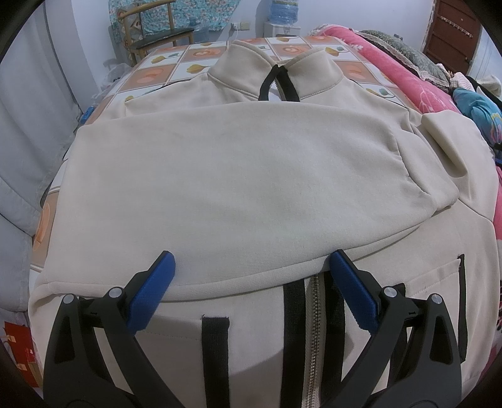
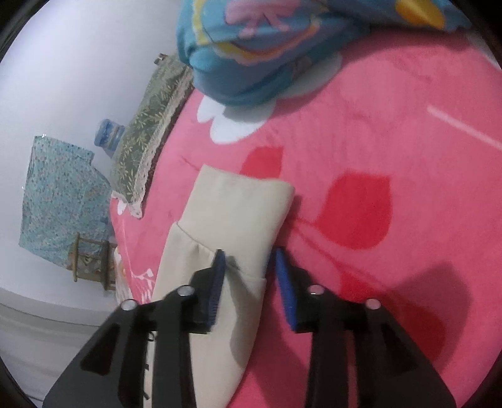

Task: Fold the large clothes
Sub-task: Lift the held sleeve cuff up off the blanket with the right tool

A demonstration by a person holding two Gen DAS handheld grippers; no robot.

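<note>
Room: a bedroom, pale wall at the back, a wooden chair (image 1: pixel 150 31) far left and a water bottle (image 1: pixel 284 11) against the far wall.
Surface: a checked floral sheet (image 1: pixel 175 67) covers the bed, with a pink blanket (image 1: pixel 404 72) bunched along the right side.
Jacket: here's the cream jacket (image 1: pixel 219 194), lying front up, collar (image 1: pixel 273 70) at the far end, zip (image 1: pixel 313 339) running toward the near edge.
Folded sleeve: one sleeve (image 1: pixel 204 175) lies across the chest from the right shoulder to the left, so the body reads as a tidier block. By my reading that's the first fold in place.
Left gripper: the left gripper (image 1: pixel 251 266) hovers over the near edge of that folded sleeve, jaws wide apart, nothing between them. It looks parked there, ready to pin or smooth the cloth.
Other sleeve: over on the right, the second sleeve's cuff (image 2: pixel 241 204) sticks out onto the pink blanket, beyond the jacket's outline.
Right gripper: the right gripper (image 2: pixel 248 257) straddles that sleeve just short of the cuff, jaws partly apart. The left pad seems to touch the fabric, the right pad stands clear, so no squeeze on it.
Why there: a hold near the cuff lets the whole sleeve follow when it is carried across.
Progress: I'd say halfway through the sleeves, body folds still to come.
Watch for: the picture is blurred here, and soft cloth could slip from a shallow hold.
</note>
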